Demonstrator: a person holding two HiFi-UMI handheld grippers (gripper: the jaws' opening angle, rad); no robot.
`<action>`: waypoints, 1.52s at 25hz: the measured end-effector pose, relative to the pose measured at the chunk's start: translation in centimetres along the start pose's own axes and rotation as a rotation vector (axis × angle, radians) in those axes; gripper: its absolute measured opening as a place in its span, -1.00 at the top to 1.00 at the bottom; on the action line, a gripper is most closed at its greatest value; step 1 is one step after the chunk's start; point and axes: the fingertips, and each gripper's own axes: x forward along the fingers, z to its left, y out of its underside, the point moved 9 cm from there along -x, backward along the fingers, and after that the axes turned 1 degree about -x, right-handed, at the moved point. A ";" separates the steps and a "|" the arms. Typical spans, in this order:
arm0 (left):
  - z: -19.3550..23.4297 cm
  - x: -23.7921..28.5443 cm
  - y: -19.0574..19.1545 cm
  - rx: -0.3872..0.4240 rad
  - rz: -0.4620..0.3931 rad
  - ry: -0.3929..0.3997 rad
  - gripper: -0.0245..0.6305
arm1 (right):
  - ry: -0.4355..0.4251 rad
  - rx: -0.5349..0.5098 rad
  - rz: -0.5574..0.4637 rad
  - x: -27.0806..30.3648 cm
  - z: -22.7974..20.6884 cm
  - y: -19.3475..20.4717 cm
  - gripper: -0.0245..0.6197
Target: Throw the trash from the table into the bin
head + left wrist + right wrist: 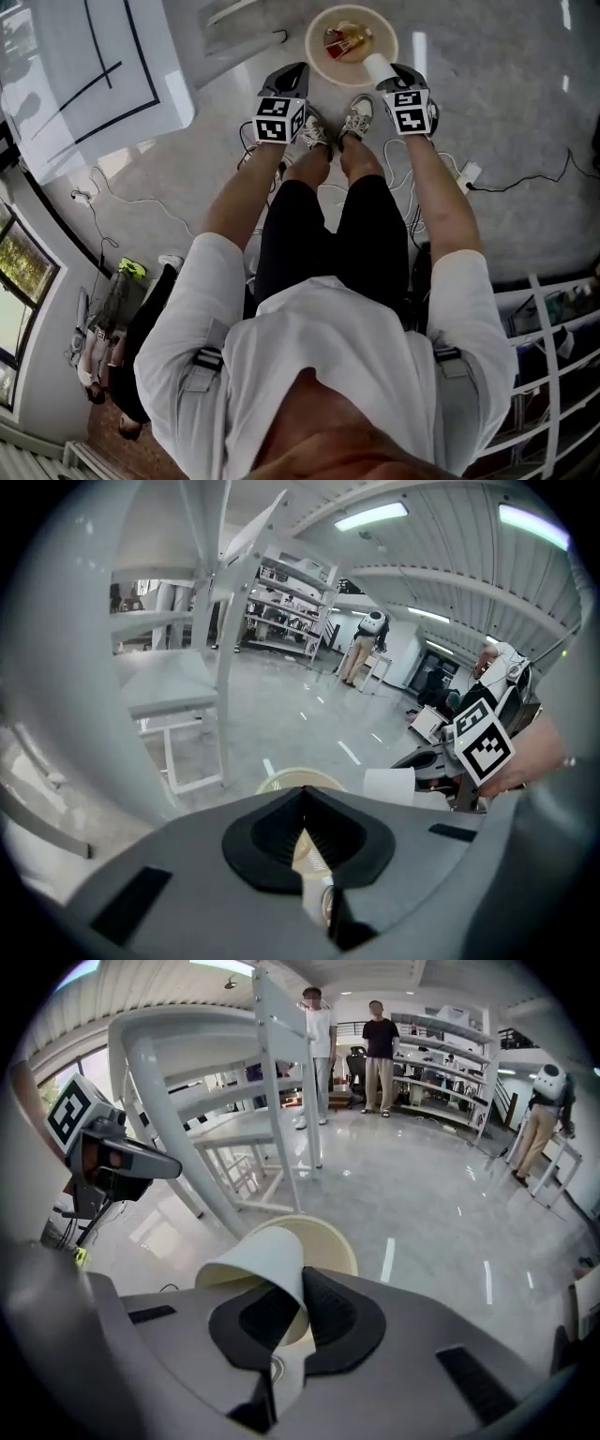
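The right gripper [300, 1299] has its fingers clamped on the wall of a white paper cup [255, 1262] that juts past their tips toward the cream bin [323, 66] just ahead, while the left gripper [302, 829], beside it, has its fingers pressed together on nothing.

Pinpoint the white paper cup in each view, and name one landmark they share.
Head view: paper cup top centre, against the bin's right rim.
Left gripper view: cup right of centre, beside the bin.
Right gripper view: cup centre-left, pinched in the right claw.
Shared landmark: the cream bin.
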 end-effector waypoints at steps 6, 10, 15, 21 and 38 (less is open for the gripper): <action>3.1 4.7 6.3 -0.025 0.041 -0.002 0.89 | -0.036 -0.039 0.111 9.2 0.9 5.0 0.89; 4.3 6.3 8.0 -0.026 0.051 -0.001 0.89 | -0.039 -0.054 0.178 12.8 0.6 6.6 0.78; 4.8 6.2 8.7 -0.033 0.053 -0.001 0.89 | -0.051 -0.049 0.196 13.6 1.0 7.3 0.62; 4.9 6.7 8.1 -0.032 0.044 0.006 0.89 | -0.054 -0.040 0.197 13.7 0.6 7.2 0.47; -3.3 -1.8 -6.6 0.035 -0.130 0.081 0.89 | 0.046 0.022 -0.159 -7.0 -1.9 -5.5 0.48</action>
